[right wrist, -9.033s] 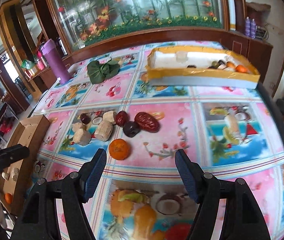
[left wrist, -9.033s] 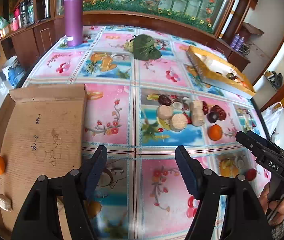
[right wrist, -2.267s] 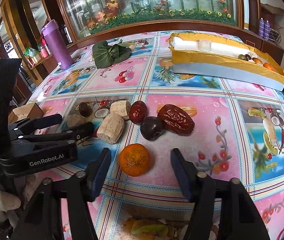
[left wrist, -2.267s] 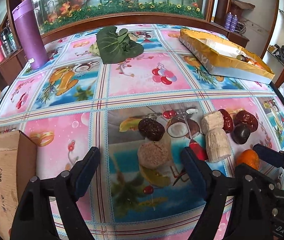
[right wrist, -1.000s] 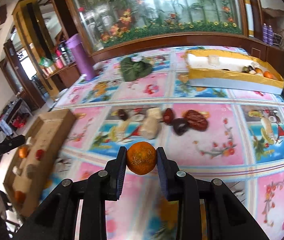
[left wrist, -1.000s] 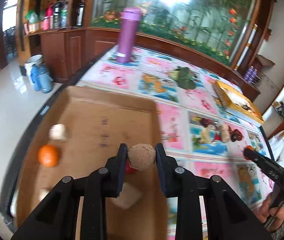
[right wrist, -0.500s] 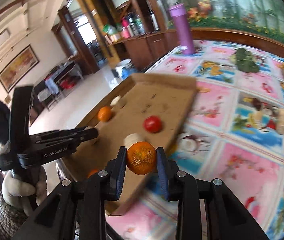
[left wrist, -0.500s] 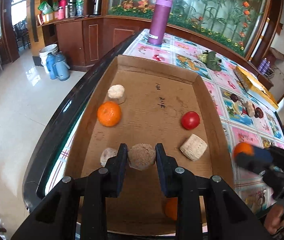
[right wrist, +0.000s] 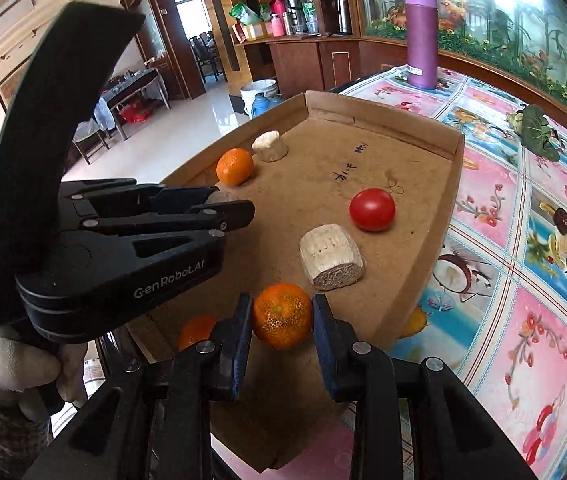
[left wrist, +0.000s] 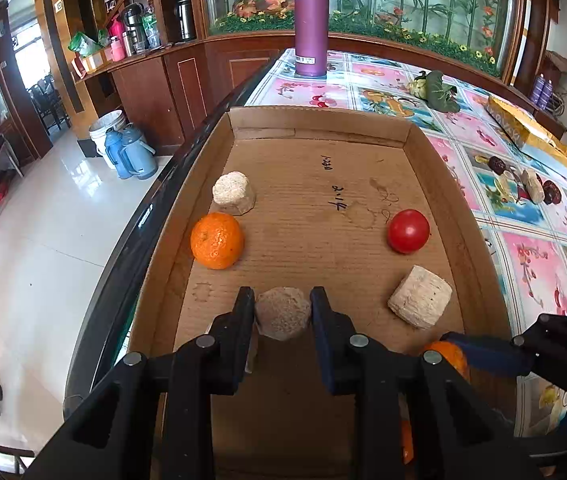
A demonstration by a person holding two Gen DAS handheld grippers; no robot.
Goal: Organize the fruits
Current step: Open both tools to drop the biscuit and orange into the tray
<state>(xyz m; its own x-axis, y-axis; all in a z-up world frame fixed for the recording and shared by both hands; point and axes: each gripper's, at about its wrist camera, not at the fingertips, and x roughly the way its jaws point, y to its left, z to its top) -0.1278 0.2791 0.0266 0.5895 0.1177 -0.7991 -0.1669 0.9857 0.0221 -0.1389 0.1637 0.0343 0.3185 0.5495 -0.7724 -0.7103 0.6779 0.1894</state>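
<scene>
In the left wrist view, our left gripper (left wrist: 282,312) clamps a rough, tan, rounded chunk (left wrist: 282,317) over the corrugated cardboard tray (left wrist: 319,120), with a dimpled orange (left wrist: 217,240) at 10 o'clock, a glossy red tomato (left wrist: 408,231) at 1 o'clock and a pale ridged block (left wrist: 420,301) at 3 o'clock. In the right wrist view, our right gripper (right wrist: 282,318) grips a second pitted orange (right wrist: 282,315) above the tray's (right wrist: 457,168) near end, the left gripper's (right wrist: 239,210) black body crossing at 9 o'clock and hiding part of the tray floor, and a smooth purple flask (right wrist: 421,36) standing on the floral tablecloth (right wrist: 523,320) at 1 o'clock.

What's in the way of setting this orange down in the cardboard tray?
Nothing visible blocks it. The right gripper holds the orange over bare cardboard tray floor; a cut beige chunk and another orange lie beside it.
</scene>
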